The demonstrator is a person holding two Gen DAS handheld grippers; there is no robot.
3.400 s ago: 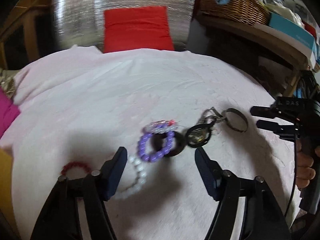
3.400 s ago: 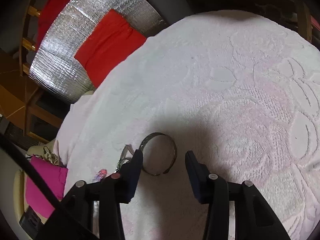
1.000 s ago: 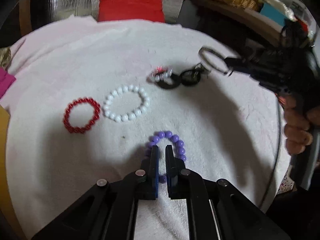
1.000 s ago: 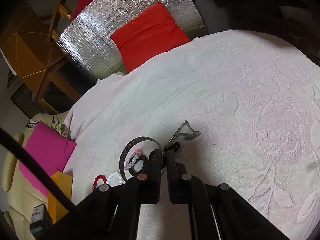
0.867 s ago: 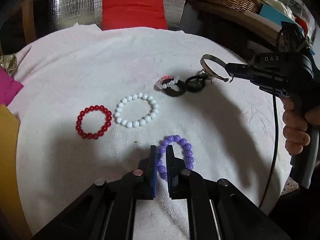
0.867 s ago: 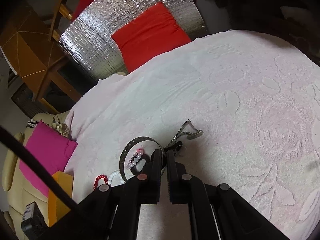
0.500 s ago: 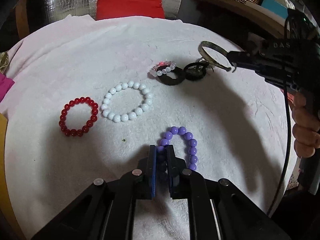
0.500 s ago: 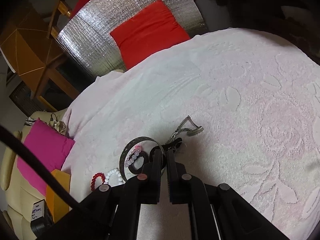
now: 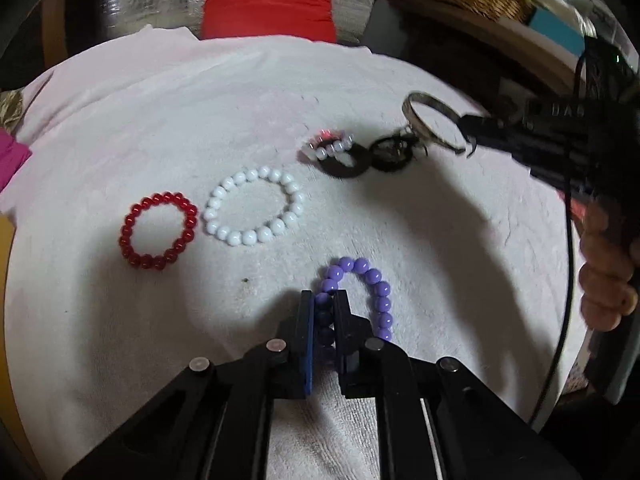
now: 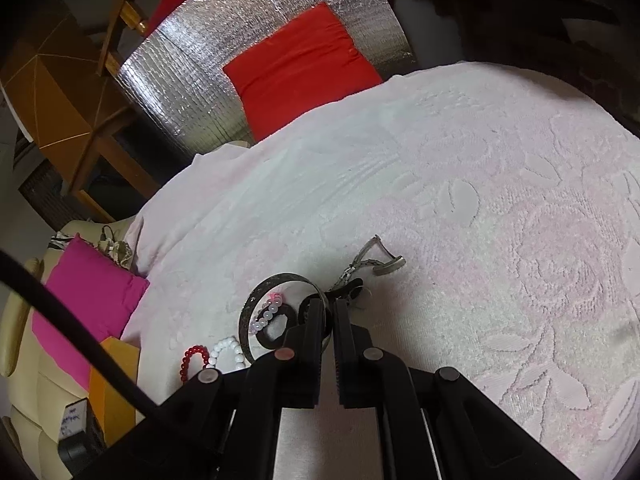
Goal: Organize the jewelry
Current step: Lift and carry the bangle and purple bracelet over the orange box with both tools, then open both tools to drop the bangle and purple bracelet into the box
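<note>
Left tongs (image 9: pixel 324 300) clenched on the purple bead bracelet (image 9: pixel 372 284), low on the pale cloth-covered tabletop (image 9: pixel 160 120) at 6 o'clock. Right tongs (image 10: pixel 327 308) pinch the metal bangle (image 9: pixel 430 122), held off the cloth at 2 o'clock. Red bracelet (image 9: pixel 158 236) and white bracelet (image 9: pixel 254 210) lie flat side by side at 9 o'clock; a black ring with pale beads (image 9: pixel 336 154) sits near centre-top.

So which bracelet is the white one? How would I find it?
Look at the pale pink cloth over the table. Two bead rings lie side by side on its left; the white bracelet is the bigger, right-hand one, beside the red bracelet.
</note>
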